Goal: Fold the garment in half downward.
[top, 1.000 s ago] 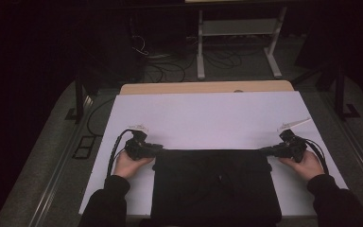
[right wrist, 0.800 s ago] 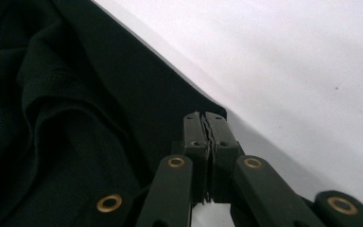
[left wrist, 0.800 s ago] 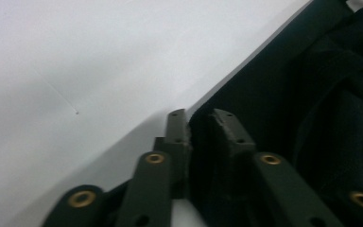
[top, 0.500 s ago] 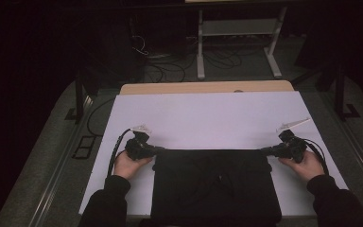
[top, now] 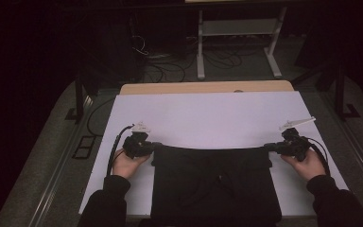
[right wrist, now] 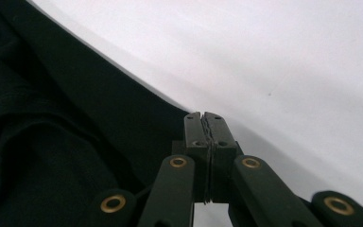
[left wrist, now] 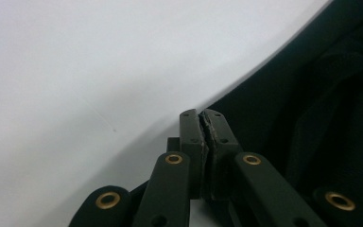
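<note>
1. Cloth (top: 215,184), black, lies flat on the near half of the white table (top: 208,116), its far edge running between my two grippers.
2. Left gripper (top: 152,145) is clenched on the far left corner of the cloth; its jaws have just been closing, and a thin fold sits between the pads (left wrist: 216,127).
3. Right gripper (top: 268,147) is clamped on the far right corner, jaws pressed together over the hem.
4. Judgement: gripping both corners well apart keeps that edge taut and level, ready for lifting or folding evenly.
</note>
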`<action>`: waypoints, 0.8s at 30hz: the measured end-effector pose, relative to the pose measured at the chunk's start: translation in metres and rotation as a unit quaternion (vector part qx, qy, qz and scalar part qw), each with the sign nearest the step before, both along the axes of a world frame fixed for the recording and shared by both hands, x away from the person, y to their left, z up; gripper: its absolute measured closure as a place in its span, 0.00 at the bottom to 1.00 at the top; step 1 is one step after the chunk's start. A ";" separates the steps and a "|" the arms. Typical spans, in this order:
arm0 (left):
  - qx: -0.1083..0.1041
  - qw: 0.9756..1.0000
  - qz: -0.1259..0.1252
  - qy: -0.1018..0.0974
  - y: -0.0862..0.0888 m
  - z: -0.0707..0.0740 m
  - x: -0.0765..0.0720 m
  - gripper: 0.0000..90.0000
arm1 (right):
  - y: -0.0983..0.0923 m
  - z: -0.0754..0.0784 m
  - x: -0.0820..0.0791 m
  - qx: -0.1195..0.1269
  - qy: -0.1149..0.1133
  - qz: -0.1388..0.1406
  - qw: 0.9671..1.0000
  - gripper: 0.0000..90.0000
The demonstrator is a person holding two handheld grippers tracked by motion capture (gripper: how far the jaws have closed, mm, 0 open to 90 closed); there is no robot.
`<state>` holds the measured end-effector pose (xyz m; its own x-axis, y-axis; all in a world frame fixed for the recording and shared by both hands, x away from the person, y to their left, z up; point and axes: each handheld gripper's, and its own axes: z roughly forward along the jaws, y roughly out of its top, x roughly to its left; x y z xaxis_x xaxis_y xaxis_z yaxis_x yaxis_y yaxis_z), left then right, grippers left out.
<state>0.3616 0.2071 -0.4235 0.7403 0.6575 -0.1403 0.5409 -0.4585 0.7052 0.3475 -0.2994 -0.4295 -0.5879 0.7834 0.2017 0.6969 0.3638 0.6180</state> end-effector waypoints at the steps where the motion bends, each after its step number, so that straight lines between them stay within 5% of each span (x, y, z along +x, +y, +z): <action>1: 0.004 1.000 -0.002 -0.002 0.000 0.001 0.000 0.96 | 0.001 0.000 0.000 -0.002 -0.003 -0.001 1.000 0.98; 3: 0.020 1.000 0.001 -0.014 -0.001 0.003 0.000 0.96 | 0.002 0.002 0.001 -0.006 -0.007 -0.001 1.000 0.98; 13: 0.033 0.999 0.014 -0.038 -0.001 0.013 0.003 0.97 | 0.008 0.008 0.008 -0.030 -0.028 -0.004 0.999 0.98; 24: 0.032 0.999 0.023 -0.035 0.005 0.022 0.019 0.97 | 0.016 0.020 0.028 -0.033 -0.042 -0.006 0.999 0.98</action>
<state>0.3808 0.2118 -0.4017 0.7156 0.6970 -0.0461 0.5125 -0.4790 0.7127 0.3755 -0.2833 -0.4096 -0.5910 0.8005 0.1002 0.6481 0.3971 0.6498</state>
